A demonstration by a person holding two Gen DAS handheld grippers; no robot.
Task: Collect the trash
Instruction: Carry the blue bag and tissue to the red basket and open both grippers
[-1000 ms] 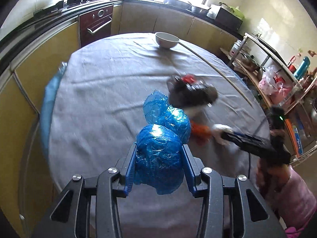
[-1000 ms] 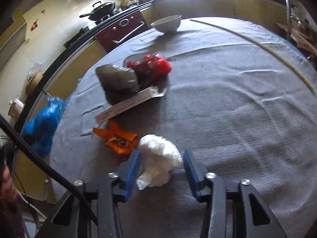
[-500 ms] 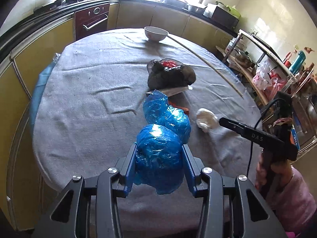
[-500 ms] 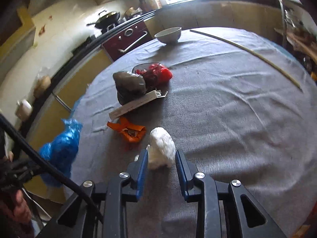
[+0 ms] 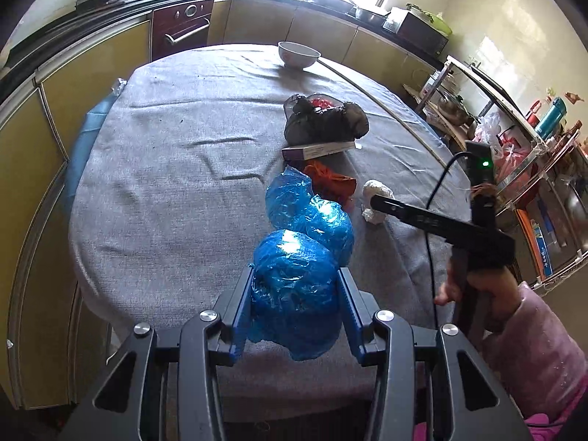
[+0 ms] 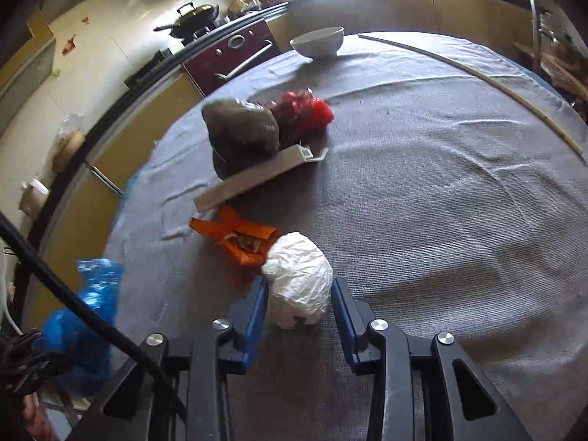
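My left gripper (image 5: pixel 296 286) is shut on a crumpled blue plastic bag (image 5: pixel 294 286) and holds it above the near edge of the round table; the bag also shows in the right wrist view (image 6: pixel 81 330). My right gripper (image 6: pixel 297 294) is shut on a white paper wad (image 6: pixel 297 283), which also shows in the left wrist view (image 5: pixel 375 198). An orange wrapper (image 6: pixel 239 239) lies just left of the wad. A long flat box (image 6: pixel 257 180), a dark bag (image 6: pixel 239 132) and a red bag (image 6: pixel 305 110) lie further back.
The table wears a grey cloth (image 6: pixel 441 183). A white bowl (image 6: pixel 318 42) stands at the far edge. A long thin stick (image 6: pixel 496 84) lies along the right side. Kitchen cabinets and an oven (image 5: pixel 183 29) ring the table; a rack (image 5: pixel 533 147) stands at right.
My right gripper's jaws closed in on the white wad, which now sits further in between them. My left gripper pulled back and rose with the blue bag.
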